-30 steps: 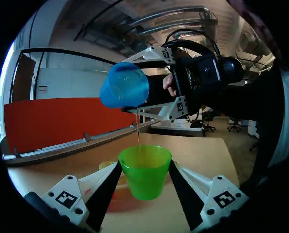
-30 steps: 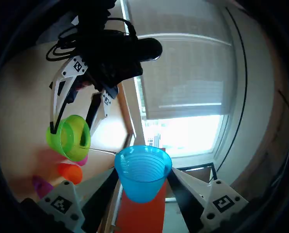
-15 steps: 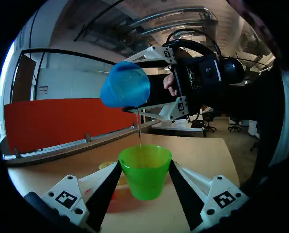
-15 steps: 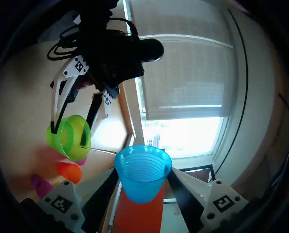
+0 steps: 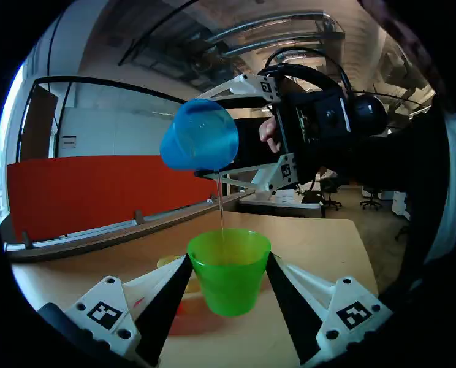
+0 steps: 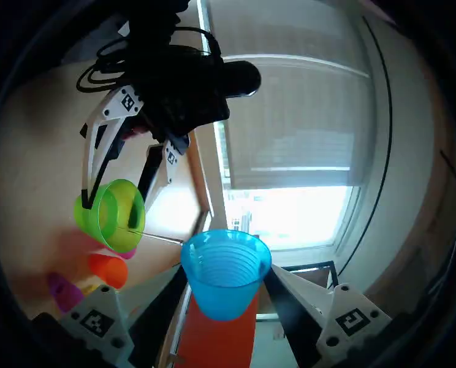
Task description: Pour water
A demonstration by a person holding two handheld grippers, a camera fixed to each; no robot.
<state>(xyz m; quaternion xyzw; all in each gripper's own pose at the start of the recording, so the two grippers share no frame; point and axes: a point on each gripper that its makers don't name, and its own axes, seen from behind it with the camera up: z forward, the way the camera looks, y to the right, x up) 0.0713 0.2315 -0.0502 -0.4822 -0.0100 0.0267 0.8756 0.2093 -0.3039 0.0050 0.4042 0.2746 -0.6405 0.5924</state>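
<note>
Over the table (image 5: pixel 326 245), the left tongs (image 5: pixel 228 260) hold a green cup (image 5: pixel 229 288) upright, with both fingers pressed against its sides. Higher up, the right tongs (image 6: pixel 226 273) clamp a blue cup (image 5: pixel 198 135) from both sides. This cup is tipped well over, its mouth turned down toward the green one. A thin stream of water (image 5: pixel 220 205) runs from the blue cup's lower rim into the green cup's open mouth. The two cups stay apart, linked by the stream. A hand (image 5: pixel 268 132) shows behind the right tongs. From the right gripper view, an orange cup (image 6: pixel 107 270) and a purple cup (image 6: pixel 62 289) sit on the table near the green cup. A red partition (image 5: pixel 93 190) runs along the table's far edge.
</note>
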